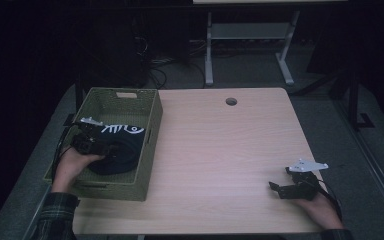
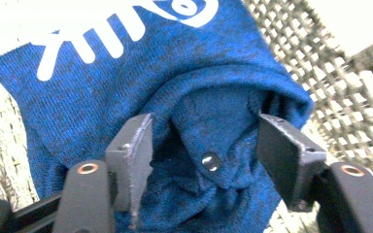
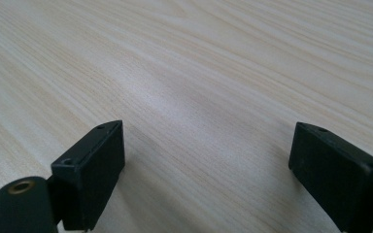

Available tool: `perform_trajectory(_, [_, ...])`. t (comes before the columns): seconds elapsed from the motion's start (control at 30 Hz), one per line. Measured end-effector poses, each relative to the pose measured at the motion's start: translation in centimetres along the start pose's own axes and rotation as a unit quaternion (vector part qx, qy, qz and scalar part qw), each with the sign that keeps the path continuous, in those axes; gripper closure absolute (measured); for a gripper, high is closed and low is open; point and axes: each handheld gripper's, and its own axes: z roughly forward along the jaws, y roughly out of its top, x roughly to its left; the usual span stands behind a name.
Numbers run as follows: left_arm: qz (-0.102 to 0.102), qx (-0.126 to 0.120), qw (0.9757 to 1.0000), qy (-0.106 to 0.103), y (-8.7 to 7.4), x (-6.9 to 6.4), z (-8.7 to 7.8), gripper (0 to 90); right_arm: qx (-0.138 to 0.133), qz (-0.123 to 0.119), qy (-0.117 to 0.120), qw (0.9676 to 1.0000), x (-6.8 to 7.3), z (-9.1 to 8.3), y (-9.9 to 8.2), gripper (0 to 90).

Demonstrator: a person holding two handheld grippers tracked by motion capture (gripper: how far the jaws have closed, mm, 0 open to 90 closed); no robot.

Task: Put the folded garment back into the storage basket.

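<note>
Cloth, a folded dark blue garment (image 1: 117,150) with white lettering, lies inside the woven green basket (image 1: 152,125) at the left edge of the worktop (image 1: 220,150), and the step in hand looks like letting it go there. The left claw (image 2: 204,150) stands about half open over a rumpled fold that carries a small metal snap (image 2: 210,161); its jaws flank the fold without pressing it, so the garment seems to rest on its own weight. To finish well, I would widen the jaws a little more before lifting, so neither pad drags the knit or catches the snap, then draw the claw straight up and back over the basket's near wall rather than sideways, where the weave could snag. The fold nearest the jaws is loose and may spring up; a slow withdrawal should keep the pile flat. The right claw (image 3: 204,165) rests wide open and empty over bare wood near the worktop's right front corner, well apart from the basket, and need not move.
</note>
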Motion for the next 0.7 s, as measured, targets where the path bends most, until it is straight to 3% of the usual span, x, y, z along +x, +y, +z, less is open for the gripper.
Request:
perform_trajectory(0.17, [0.0, -0.025, 0.9996, -0.008, 0.5, -0.8, -1.2, 32.8, 0.0, 0.001, -0.001, 1.0, 0.0, 0.0, 0.0, 12.6])
perform_trajectory(0.33, [0.007, -0.05, 0.9984, -0.026, 1.5, -2.6, -1.7, 29.7, 0.0, 0.001, -0.001, 1.0, 0.0, 0.0, 0.0, 12.5])
perform_trajectory(0.5, [0.02, -0.076, 0.9961, -0.04, 2.8, -4.8, -1.9, 26.3, 0.0, 0.001, -0.001, 1.0, 0.0, 0.0, 0.0, 12.5])
perform_trajectory(0.7, [0.048, -0.105, 0.9914, -0.062, 4.3, -8.2, -1.8, 25.4, 0.0, 0.001, -0.001, 1.0, 0.0, 0.0, 0.0, 12.5])
